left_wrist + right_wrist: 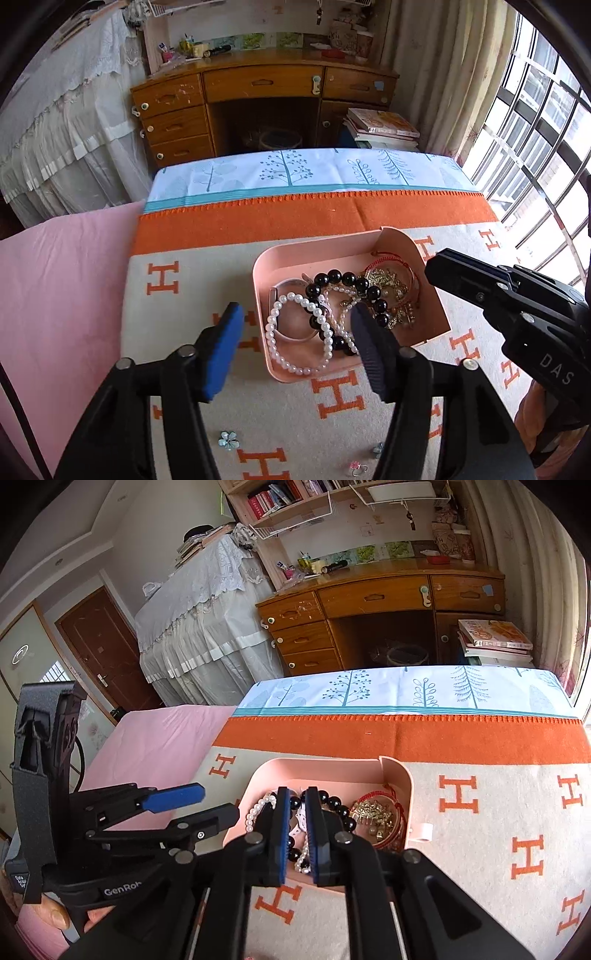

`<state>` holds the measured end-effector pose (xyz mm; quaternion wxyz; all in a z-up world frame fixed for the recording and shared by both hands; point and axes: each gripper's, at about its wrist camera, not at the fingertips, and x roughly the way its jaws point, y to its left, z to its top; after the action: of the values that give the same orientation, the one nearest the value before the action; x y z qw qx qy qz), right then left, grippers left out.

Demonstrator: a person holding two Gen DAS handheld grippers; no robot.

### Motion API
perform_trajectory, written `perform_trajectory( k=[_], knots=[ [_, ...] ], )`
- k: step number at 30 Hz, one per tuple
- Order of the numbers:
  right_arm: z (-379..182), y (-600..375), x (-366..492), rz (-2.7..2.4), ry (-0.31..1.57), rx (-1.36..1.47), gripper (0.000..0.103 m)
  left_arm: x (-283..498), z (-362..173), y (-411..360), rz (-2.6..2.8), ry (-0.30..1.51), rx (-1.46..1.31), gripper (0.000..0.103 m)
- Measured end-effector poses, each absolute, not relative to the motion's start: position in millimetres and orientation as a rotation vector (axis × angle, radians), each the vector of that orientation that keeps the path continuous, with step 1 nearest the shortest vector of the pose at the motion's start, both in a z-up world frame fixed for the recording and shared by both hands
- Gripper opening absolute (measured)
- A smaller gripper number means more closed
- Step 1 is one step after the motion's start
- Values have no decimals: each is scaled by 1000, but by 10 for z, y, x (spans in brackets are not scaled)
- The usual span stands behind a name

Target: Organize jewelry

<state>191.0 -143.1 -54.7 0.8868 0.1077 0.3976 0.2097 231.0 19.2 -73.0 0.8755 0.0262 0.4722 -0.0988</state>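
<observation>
Jewelry lies heaped in a shallow pink plastic tray [436, 314] that sits on a cream blanket patterned with orange H letters [207, 288]. Inside are a white pearl bead bracelet [295, 332], a black glossy bead bracelet [354, 284], a tangle of gold chain pieces [388, 280] and a red cord bracelet [384, 262], all overlapping, nothing sorted. Three small pieces rest loose on the blanket near the camera, outside the tray: a pale blue flower-shaped charm [226, 440], a small pink-stoned ring [356, 468] and a third bit half hidden by the gripper. Judging from this, the sorting has hardly begun; the pile needs separating and the strays need gathering.

Held pitched down toward the tray's near-left corner, the left gripper [295, 347] has its jaws well apart, one finger outside the tray wall and the other above the beads, clamped on nothing. At the tray's near edge, the right gripper [297, 834] points down with its jaws nearly together, a narrow slit between the pads; beads show through that slit, but I cannot tell whether any is pinched.
</observation>
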Motion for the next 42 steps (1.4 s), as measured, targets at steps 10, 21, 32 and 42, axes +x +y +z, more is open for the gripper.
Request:
perform_trajectory(
  k=[10, 21, 32, 42],
  knots=[
    [-349, -1550, 1495, 436, 775, 239, 21, 1921, -429, 270, -182, 890, 34, 78],
    [-311, -1480, 1020, 437, 754, 174, 21, 1312, -153, 620, -87, 759, 5, 90],
    [-570, -1261, 777, 465, 784, 94, 21, 986, -525, 1072, 75, 762, -80, 90],
    [-1239, -1152, 655, 484, 934, 33, 21, 940, -1344, 1314, 104, 927, -178, 90]
  ],
)
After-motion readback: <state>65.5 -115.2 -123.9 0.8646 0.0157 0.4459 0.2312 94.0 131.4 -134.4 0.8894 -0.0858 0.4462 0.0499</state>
